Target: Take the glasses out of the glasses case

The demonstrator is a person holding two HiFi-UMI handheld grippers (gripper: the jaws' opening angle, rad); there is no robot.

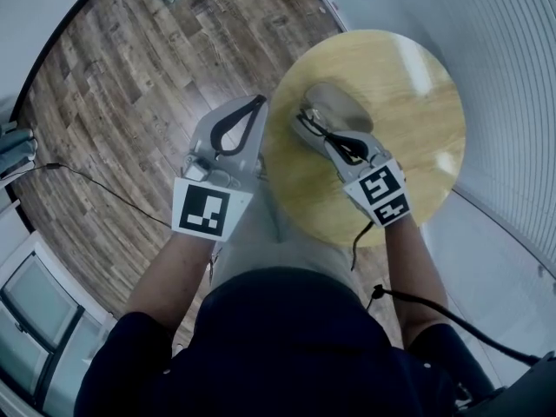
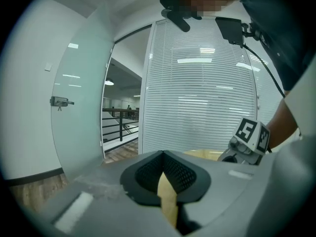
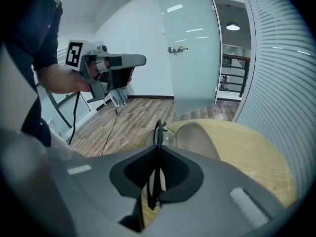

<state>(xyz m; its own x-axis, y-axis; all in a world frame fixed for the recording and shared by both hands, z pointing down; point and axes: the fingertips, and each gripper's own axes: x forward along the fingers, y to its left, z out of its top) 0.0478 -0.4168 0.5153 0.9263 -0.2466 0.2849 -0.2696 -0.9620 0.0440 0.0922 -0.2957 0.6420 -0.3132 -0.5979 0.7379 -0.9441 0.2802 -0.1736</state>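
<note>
Black-framed glasses are clamped edge-on between the jaws of my right gripper, just above the open grey glasses case. In the right gripper view the thin frame runs upright between the pads, with a clear lens beside it and the case lying behind on the round wooden table. My left gripper hovers over the floor just off the table's left edge. Its jaws meet at the tips with nothing between them.
The round table stands close to a wall of white blinds on the right. Wooden floor lies to the left, crossed by a thin black cable. A frosted glass door stands beyond the table.
</note>
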